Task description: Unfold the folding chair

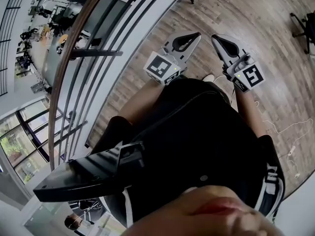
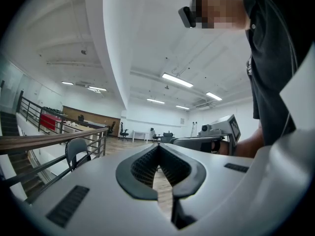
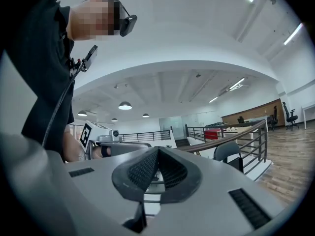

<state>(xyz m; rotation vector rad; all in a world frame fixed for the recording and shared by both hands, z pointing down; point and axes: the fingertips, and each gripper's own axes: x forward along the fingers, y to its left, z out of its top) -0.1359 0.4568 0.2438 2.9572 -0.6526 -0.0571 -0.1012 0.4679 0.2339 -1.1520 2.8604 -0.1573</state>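
Left gripper [image 2: 158, 146] jaws closed together, nothing held; right gripper [image 3: 157, 149] same. Dark grey round-backed chair [image 2: 76, 151] seen beside wood-topped railing [image 2: 49, 140].

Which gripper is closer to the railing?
The left gripper, the one nearer the head view's left edge; the right gripper sits farther from the railing.

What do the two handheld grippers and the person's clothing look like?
Both the left gripper and right gripper have light grey bodies, dark ribbed pads and a white cube with black square markers. The person wears a black short-sleeved top.
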